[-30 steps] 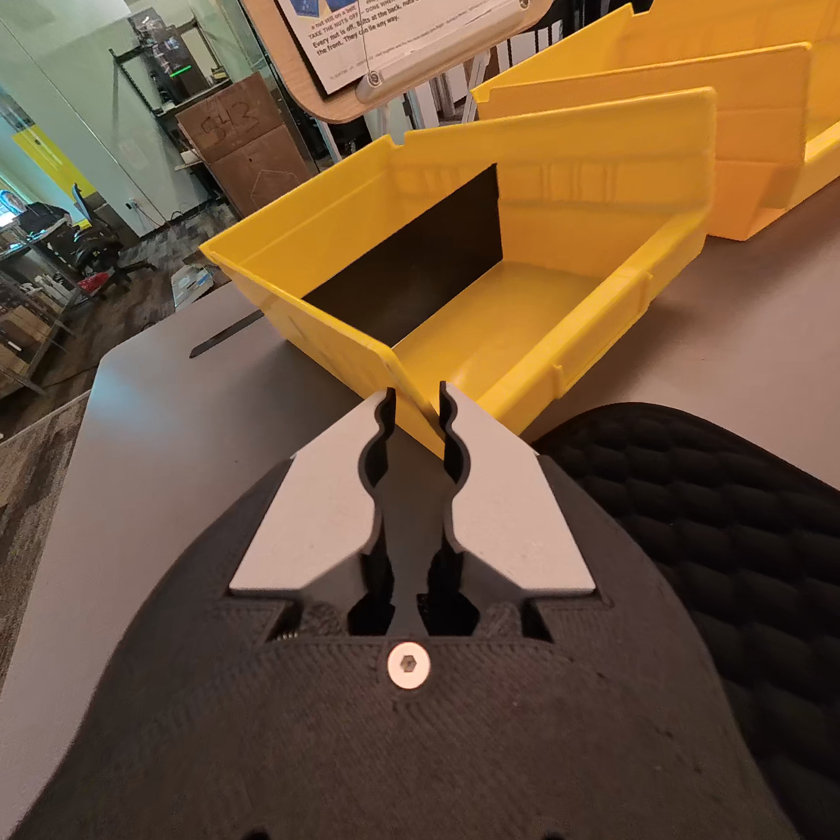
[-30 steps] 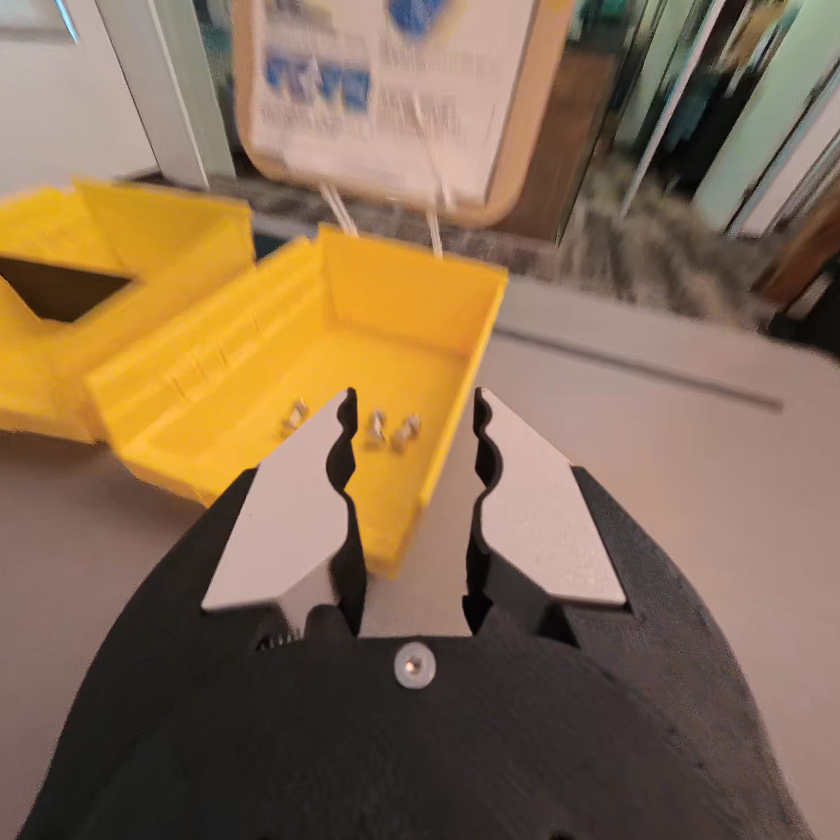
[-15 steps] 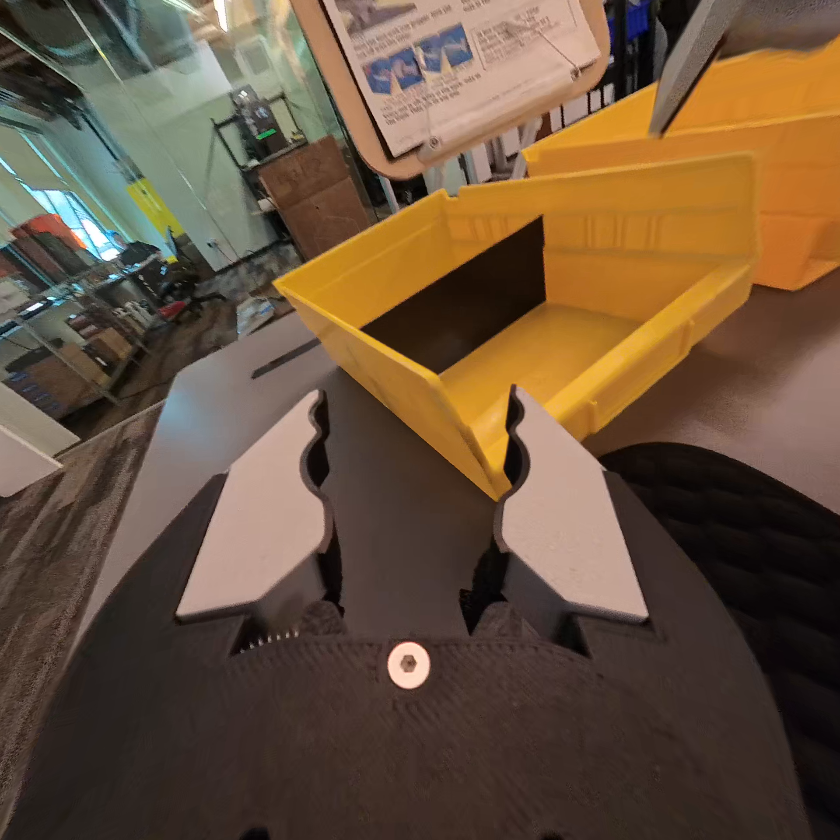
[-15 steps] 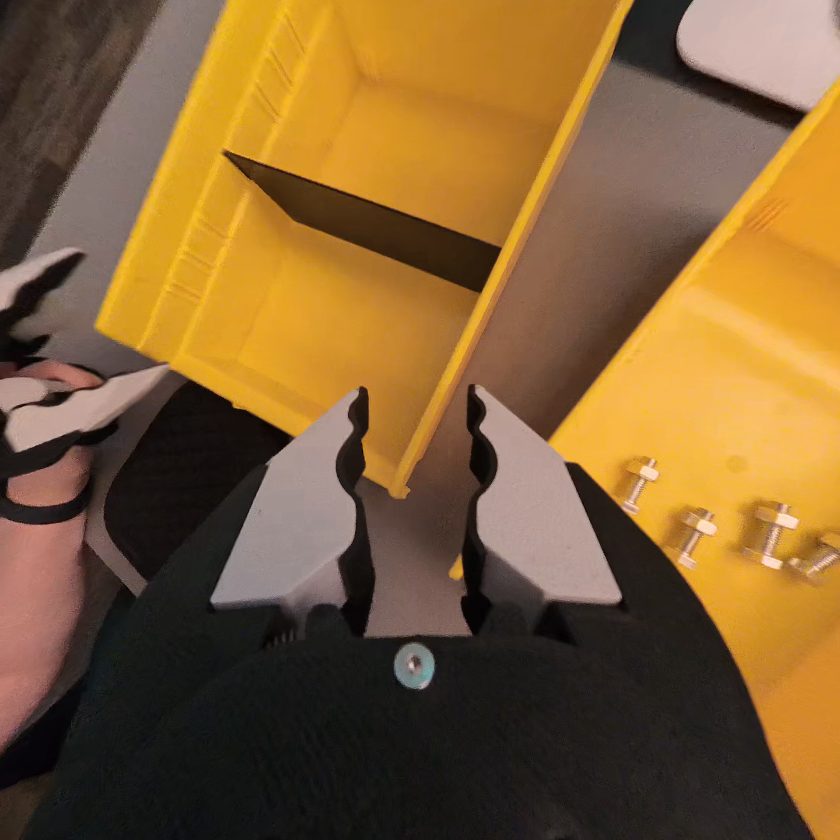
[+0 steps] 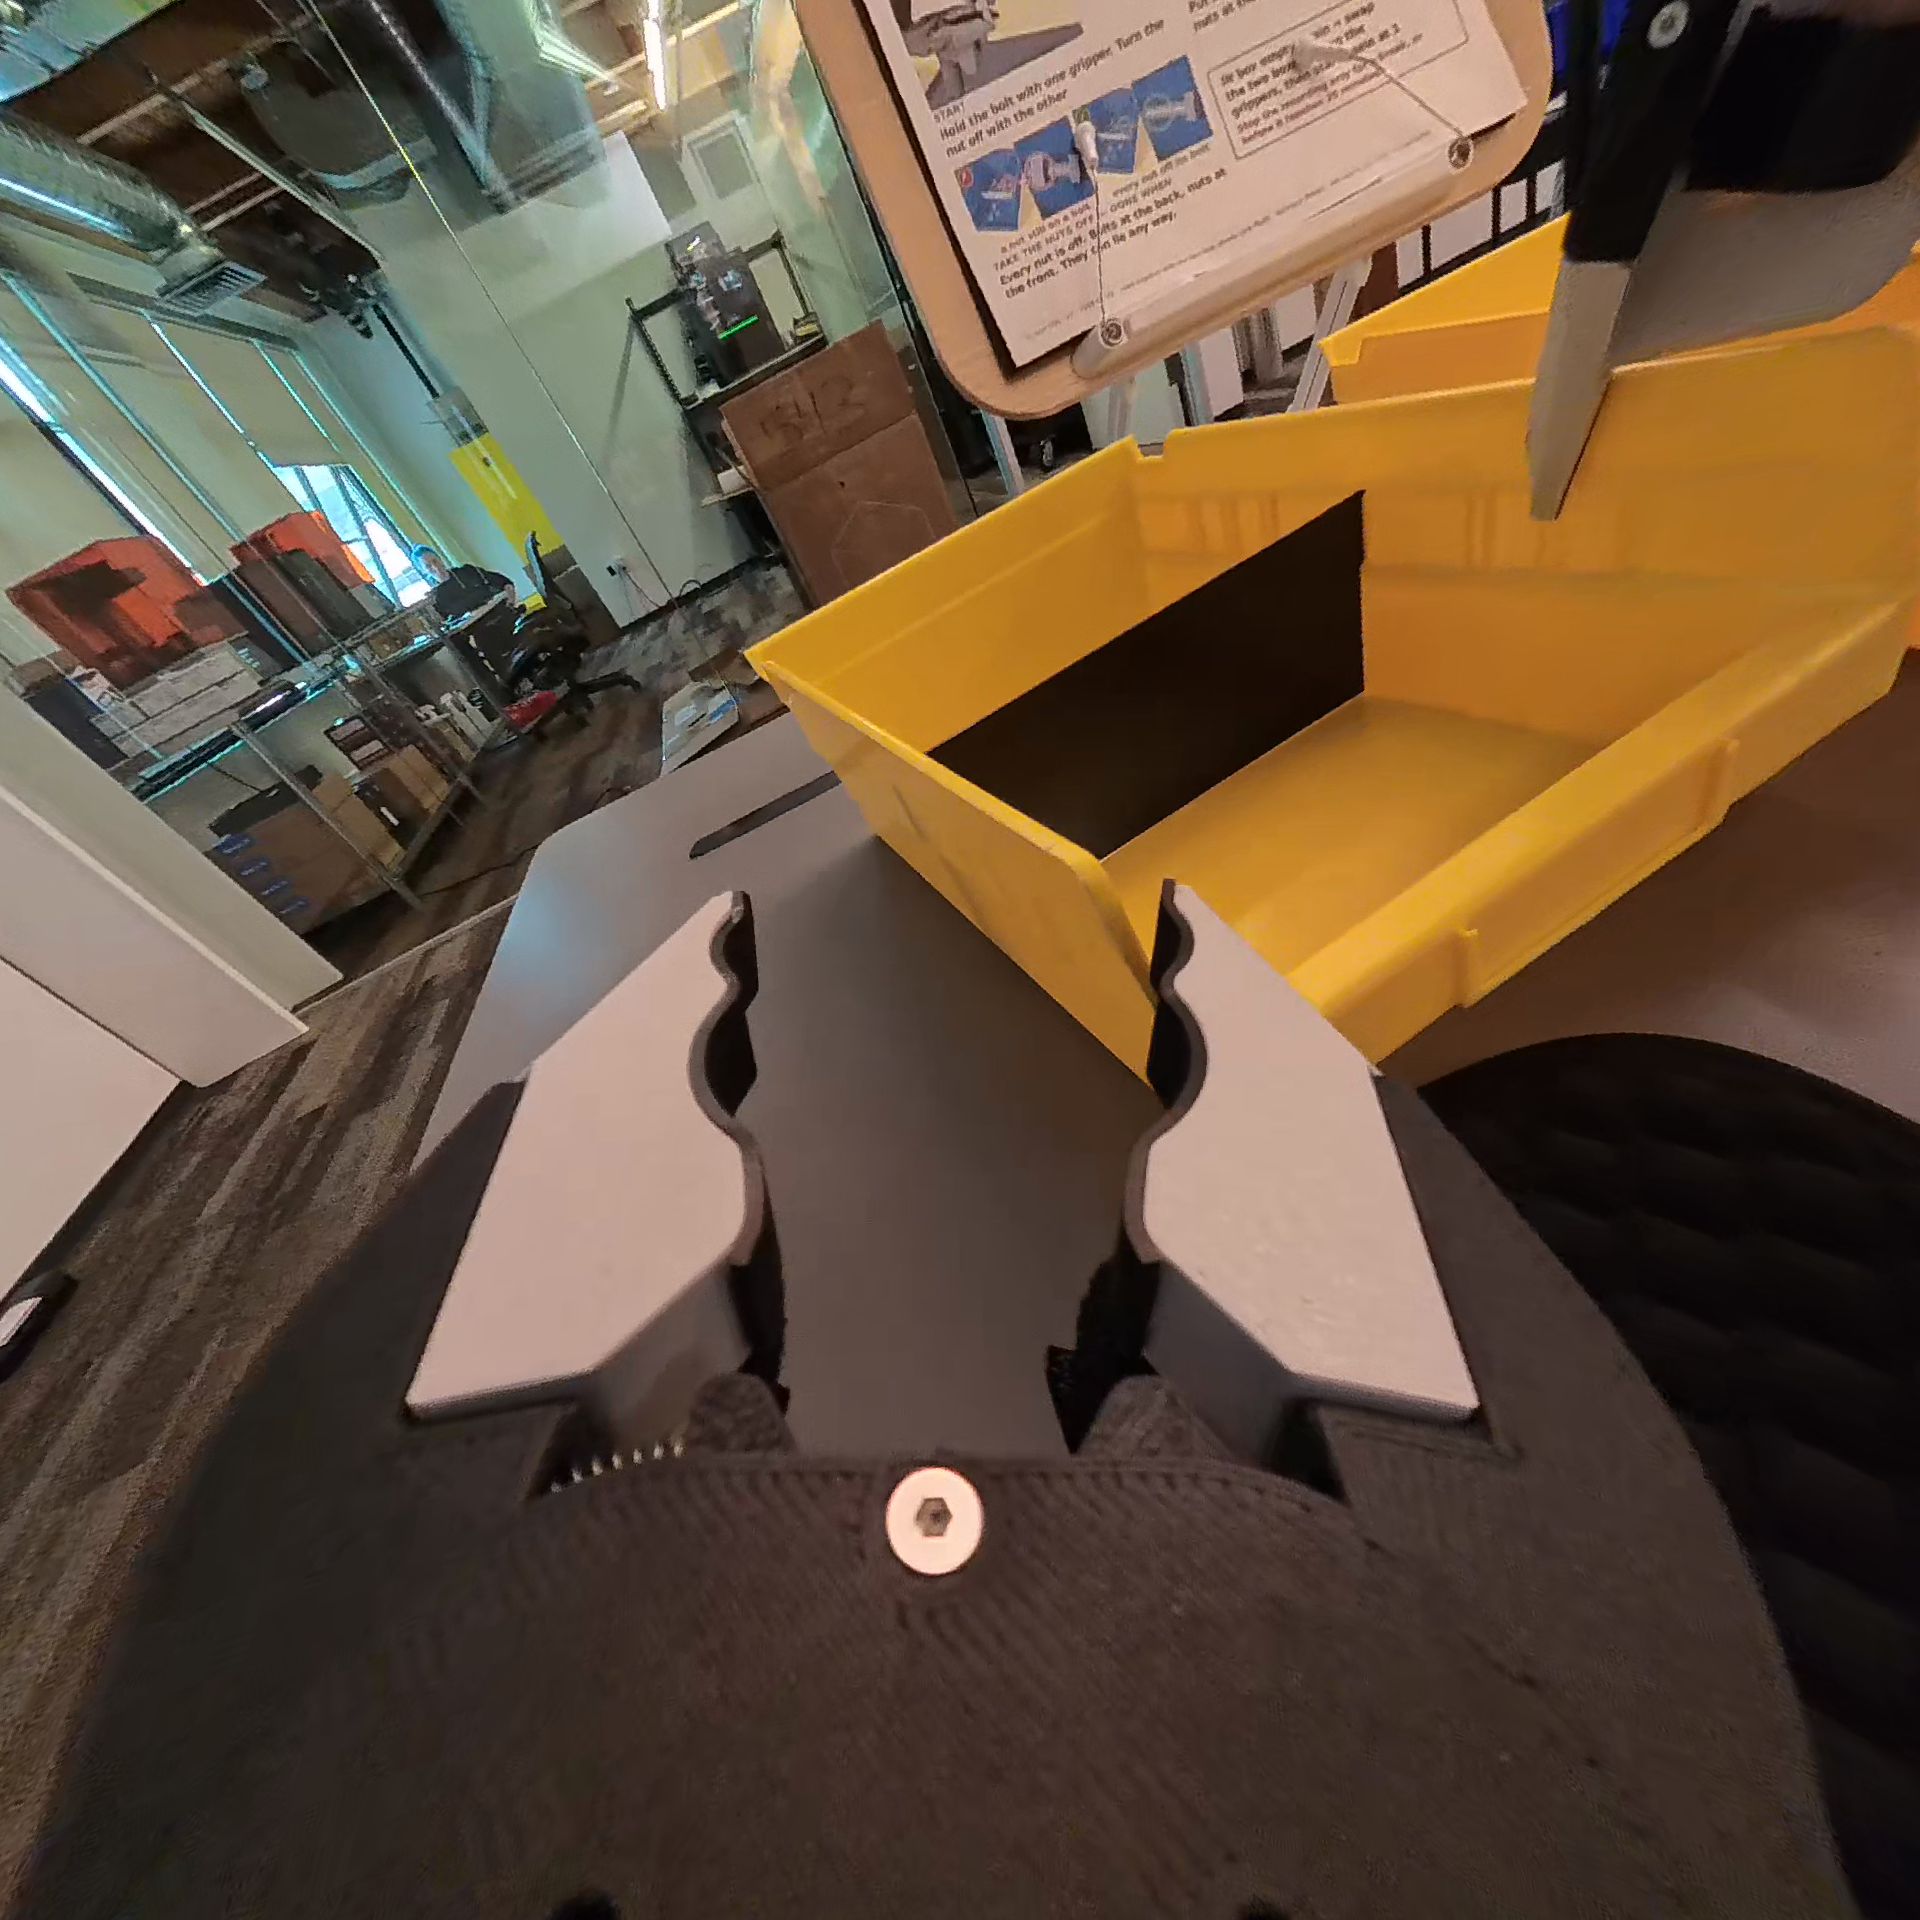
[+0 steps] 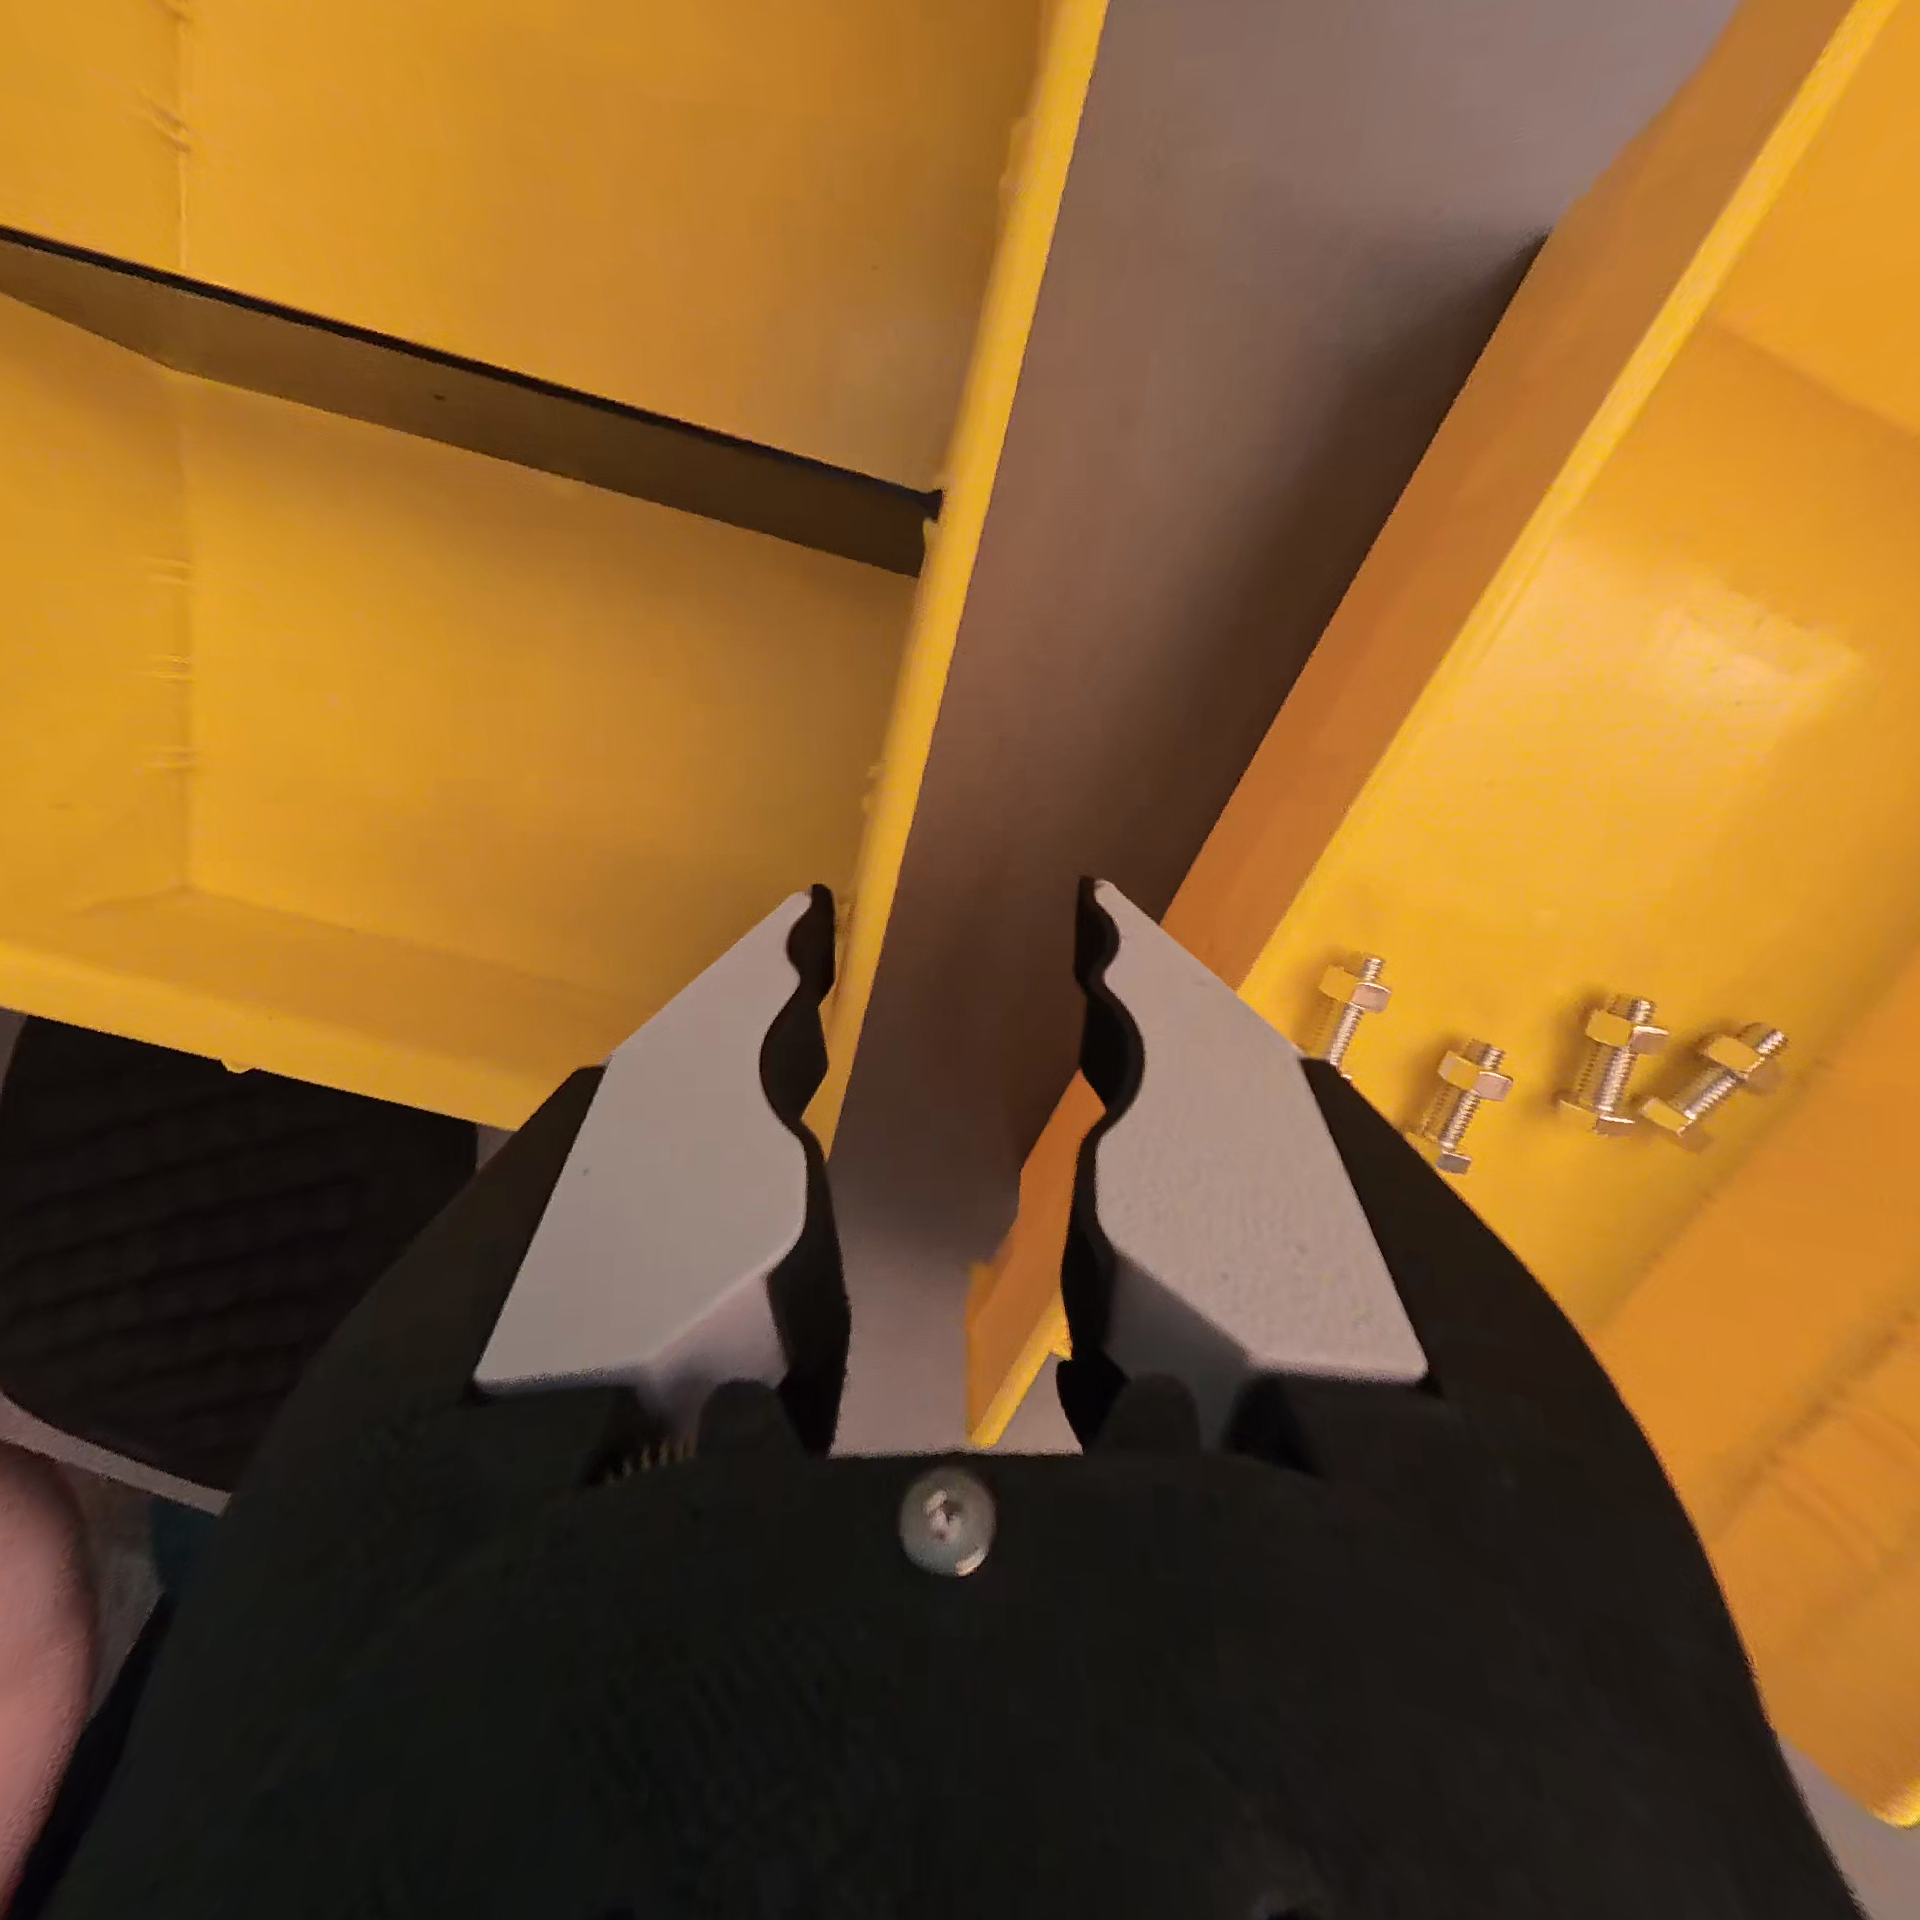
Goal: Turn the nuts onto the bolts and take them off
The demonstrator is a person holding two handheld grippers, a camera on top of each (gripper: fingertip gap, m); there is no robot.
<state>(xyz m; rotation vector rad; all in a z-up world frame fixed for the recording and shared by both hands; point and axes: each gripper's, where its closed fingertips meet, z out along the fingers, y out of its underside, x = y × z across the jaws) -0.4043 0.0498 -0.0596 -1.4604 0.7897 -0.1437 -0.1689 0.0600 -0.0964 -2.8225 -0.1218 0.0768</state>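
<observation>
moved: left gripper's jaws spread wider than half a second ago; right gripper dropped closer over the bins, and the four bolts sit larger in its view.

left wrist view
left gripper [image 5: 951, 920]: jaws wide apart, nothing between them, above the grey table [image 5: 644, 873].
divided bin [image 5: 1039, 634]: yellow, just ahead, near corner at the right fingertip; black divider [image 5: 1164, 675] stands across it; the compartment in view holds nothing.
black mat [image 5: 1714, 1226]: on the table at right, beside the bin's near wall.
right gripper [image 5: 1558, 343]: top right, one grey finger pointing down over the bin's far wall; gap not visible from here.
sign board [image 5: 1195, 156]: tilted, behind the bins.
second bin [image 5: 1455, 353]: yellow, behind the first.

right wrist view
right gripper [image 6: 951, 904]: looking straight down, jaws apart, empty, over the strip of table [image 6: 1195, 364] between the two bins.
divided bin [image 6: 935, 623]: left, both compartments bare.
second bin [image 6: 1558, 520]: right.
bolts [image 6: 1548, 1060]: four, each with a nut threaded on, lying in a row on the second bin's floor, just right of the right finger.
</observation>
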